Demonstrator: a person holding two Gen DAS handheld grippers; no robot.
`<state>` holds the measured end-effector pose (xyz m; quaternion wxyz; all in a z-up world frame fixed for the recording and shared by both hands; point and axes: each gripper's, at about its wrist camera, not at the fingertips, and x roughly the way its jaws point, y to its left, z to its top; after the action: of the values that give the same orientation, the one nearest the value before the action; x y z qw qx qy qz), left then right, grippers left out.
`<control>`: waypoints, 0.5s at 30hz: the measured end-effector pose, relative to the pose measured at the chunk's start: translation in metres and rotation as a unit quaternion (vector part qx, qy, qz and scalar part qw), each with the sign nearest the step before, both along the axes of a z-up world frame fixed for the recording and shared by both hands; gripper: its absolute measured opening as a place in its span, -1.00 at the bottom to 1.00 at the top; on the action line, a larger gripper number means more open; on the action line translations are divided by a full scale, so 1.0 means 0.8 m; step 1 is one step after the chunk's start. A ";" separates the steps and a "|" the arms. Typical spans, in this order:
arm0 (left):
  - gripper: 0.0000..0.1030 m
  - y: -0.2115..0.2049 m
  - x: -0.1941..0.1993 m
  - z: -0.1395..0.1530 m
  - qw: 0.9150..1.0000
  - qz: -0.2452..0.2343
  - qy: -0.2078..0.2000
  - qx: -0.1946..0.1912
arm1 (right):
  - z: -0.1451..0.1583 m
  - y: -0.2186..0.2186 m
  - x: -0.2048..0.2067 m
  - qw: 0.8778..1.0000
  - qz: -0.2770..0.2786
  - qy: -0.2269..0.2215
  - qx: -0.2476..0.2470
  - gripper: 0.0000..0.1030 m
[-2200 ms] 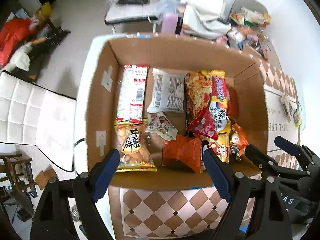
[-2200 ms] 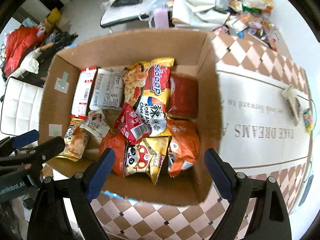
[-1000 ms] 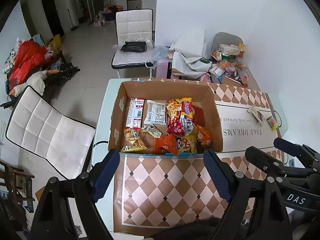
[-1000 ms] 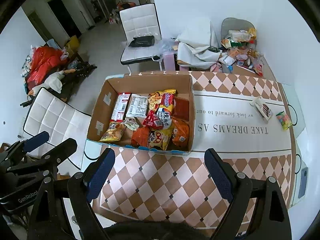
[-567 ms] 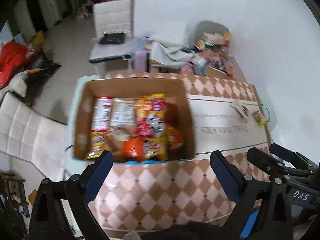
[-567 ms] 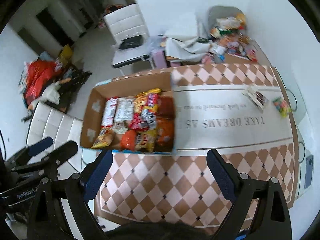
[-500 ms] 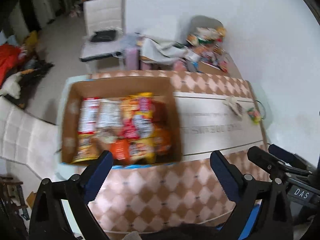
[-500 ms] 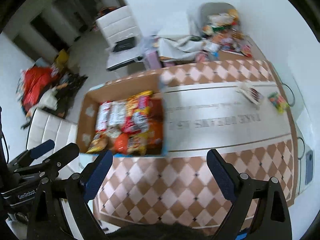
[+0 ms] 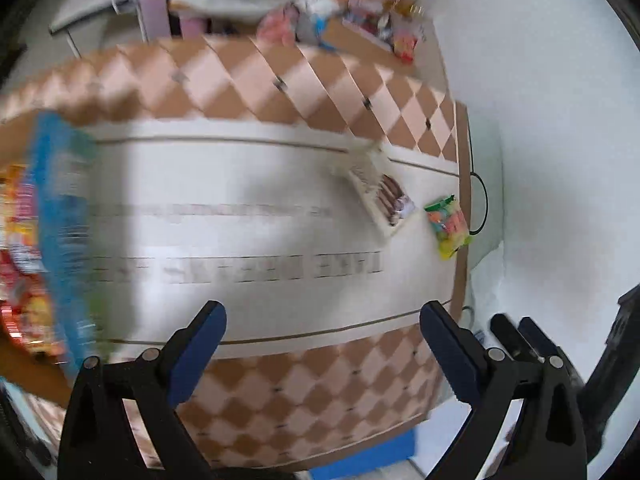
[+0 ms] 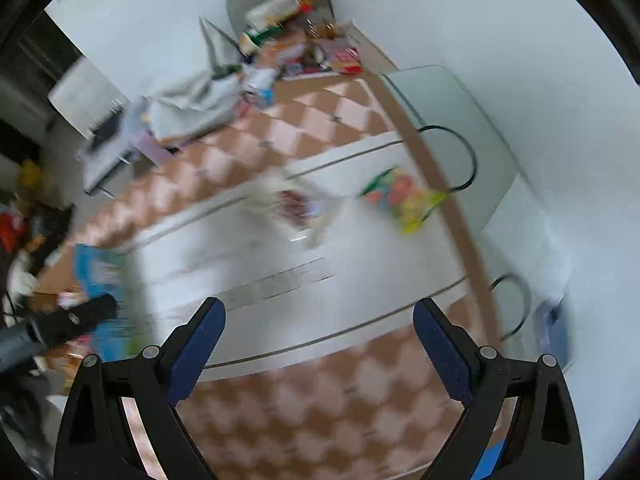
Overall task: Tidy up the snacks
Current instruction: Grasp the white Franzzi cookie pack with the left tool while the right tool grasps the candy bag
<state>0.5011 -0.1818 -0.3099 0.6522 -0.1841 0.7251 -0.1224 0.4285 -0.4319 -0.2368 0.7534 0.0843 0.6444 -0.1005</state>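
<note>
White walls stand behind a long table with a brown and pink checked cloth (image 9: 304, 76) that has a white strip with blurry dark letters across its middle. Both pictures are smeared, so small things are hard to read.

At the left end sits a big cardboard box with a blue printed side (image 9: 60, 236), with red and yellow snack bags showing inside it. It looks like the place where snacks get gathered. At the far end of the table lies a messy heap of more packets and a pale cloth (image 10: 280, 40).

Two snacks lie alone on the white strip near the right edge, likely still waiting to be put in the box. One is a flat white packet with brown biscuits pictured on it (image 9: 380, 192). Just beside it, nearer the table edge, is a small green and yellow candy bag (image 9: 446, 224).

The left gripper with blue pads (image 9: 322, 346) is spread wide and holds nothing. The right gripper with blue pads (image 10: 318, 340) is spread wide too, and empty. Both snacks lie up ahead of the jaws, well apart from them, a bit to the right side.
</note>
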 end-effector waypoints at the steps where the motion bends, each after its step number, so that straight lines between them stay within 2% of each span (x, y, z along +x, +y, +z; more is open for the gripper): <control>1: 0.93 -0.014 0.010 -0.012 1.000 0.002 0.013 -0.004 | -0.015 -0.015 0.013 1.000 0.015 0.013 -0.006 0.88; 8: 0.93 -0.104 0.064 -0.090 0.996 0.020 0.090 -0.012 | -0.110 -0.076 0.068 0.993 0.078 0.081 -0.025 0.88; 15: 0.92 -0.163 0.107 -0.133 0.992 0.022 0.119 0.027 | -0.163 -0.115 0.097 0.991 0.084 0.105 -0.020 0.88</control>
<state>0.5870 -0.3122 -0.4163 0.5684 -0.1956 0.7965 -0.0651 0.5063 -0.5239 -0.3669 0.6885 0.0039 0.7229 -0.0581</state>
